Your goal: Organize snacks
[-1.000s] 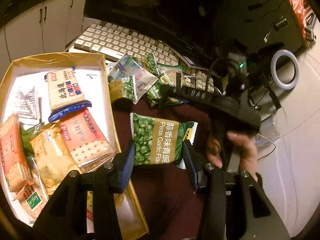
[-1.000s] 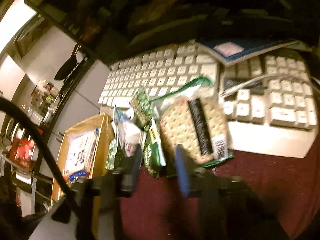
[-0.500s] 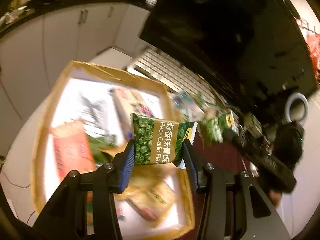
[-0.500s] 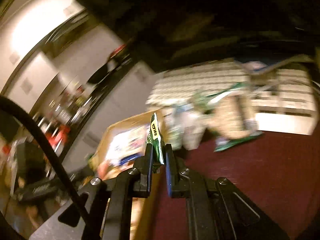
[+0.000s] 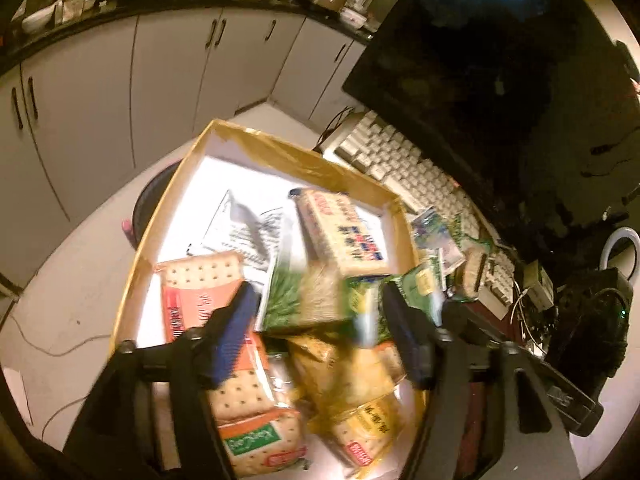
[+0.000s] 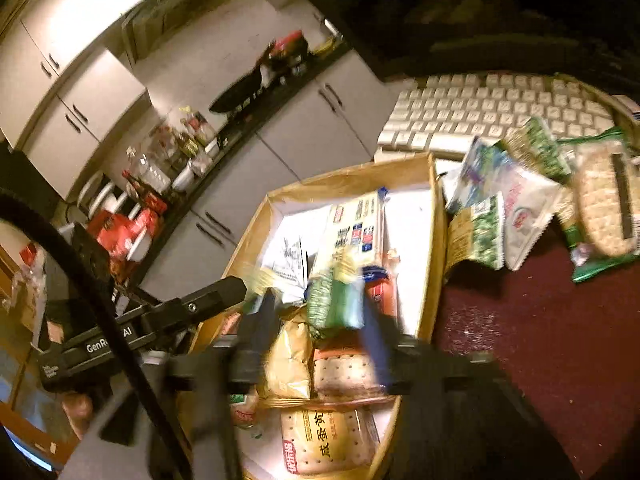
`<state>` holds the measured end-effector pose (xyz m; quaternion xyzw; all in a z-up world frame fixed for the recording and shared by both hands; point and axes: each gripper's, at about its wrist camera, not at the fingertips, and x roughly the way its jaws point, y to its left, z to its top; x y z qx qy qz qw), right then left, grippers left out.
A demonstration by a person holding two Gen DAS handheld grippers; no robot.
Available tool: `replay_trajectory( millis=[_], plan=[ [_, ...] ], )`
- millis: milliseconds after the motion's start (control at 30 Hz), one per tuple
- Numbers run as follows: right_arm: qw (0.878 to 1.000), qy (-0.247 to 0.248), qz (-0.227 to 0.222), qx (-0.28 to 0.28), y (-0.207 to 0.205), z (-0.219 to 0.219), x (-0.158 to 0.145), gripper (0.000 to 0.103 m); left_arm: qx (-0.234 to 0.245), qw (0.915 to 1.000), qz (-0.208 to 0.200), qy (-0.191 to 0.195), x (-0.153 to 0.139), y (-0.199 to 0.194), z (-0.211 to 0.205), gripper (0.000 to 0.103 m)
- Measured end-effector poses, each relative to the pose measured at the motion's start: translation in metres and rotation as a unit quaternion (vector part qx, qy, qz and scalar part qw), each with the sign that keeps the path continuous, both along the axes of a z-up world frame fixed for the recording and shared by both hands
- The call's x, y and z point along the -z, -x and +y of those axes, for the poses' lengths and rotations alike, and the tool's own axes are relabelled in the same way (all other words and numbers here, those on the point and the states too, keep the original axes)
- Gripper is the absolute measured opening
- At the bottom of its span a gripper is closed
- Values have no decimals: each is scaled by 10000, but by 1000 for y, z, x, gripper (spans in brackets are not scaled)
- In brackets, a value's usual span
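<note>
A gold-rimmed cardboard box (image 5: 276, 144) holds several cracker and snack packets; it also shows in the right wrist view (image 6: 348, 180). My left gripper (image 5: 320, 328) is open above the box, and green pea packets (image 5: 308, 300) lie blurred between its fingers. My right gripper (image 6: 320, 324) is open over the same box, with a blurred green packet (image 6: 334, 304) loose between its fingers. More snack packets (image 6: 516, 208) lie in a pile on the dark red mat beside the box.
A white keyboard (image 6: 480, 108) lies behind the snack pile, under a dark monitor (image 5: 500, 60). Grey cabinets (image 5: 120, 80) stand beyond the table. The left gripper's body (image 6: 120, 340) shows left of the box. Cables and a ring light (image 5: 620, 244) lie at the right.
Both grippers swung from the snack pile to over the box. The left one opened and let go of its pea packet. The right one picked up a green packet, then opened over the box.
</note>
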<state>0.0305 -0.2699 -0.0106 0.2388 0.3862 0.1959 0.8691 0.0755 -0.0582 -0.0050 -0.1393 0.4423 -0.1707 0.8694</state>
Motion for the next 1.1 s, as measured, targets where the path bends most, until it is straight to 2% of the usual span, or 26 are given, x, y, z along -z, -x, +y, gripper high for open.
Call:
replay_trajectory(
  millis=[133, 233, 300, 400, 533, 733, 767, 867, 967, 1100],
  plan=[
    [9996, 155, -178, 184, 19, -21, -8, 68, 50, 9989, -434, -141, -15, 17, -17, 85],
    [9977, 429, -114, 509, 29, -49, -5, 70, 340, 9977, -561, -163, -21, 27, -41, 86],
    [9940, 651, -50, 876, 35, -77, -1, 72, 691, 9960, -531, -189, -23, 30, -61, 86],
    [9891, 706, 265, 1268, 35, -117, 10, 73, 1186, 9919, -316, -317, -22, 26, -95, 86],
    [9792, 1044, 647, 1614, 28, -140, 27, 73, 1664, 9839, -139, -636, -10, 8, -145, 86],
    [9712, 1570, 995, 1488, 4, -135, 51, 73, 1538, 9792, 313, -1283, 23, -34, -189, 82],
    [9701, 1626, 1019, 1486, 1, -135, 54, 73, 1490, 9762, 357, -1531, 26, -38, -196, 80],
    [9718, 1571, 909, 1508, 2, -138, 60, 73, 1554, 9680, 355, -1939, 32, -42, -207, 79],
    [9752, 1395, 840, 1499, 4, -142, 60, 73, 1399, 9647, 531, -2168, 42, -54, -208, 68],
    [9765, 1358, 735, 1501, 6, -144, 59, 73, 1270, 9607, 492, -2418, 49, -60, -204, 53]
  ],
)
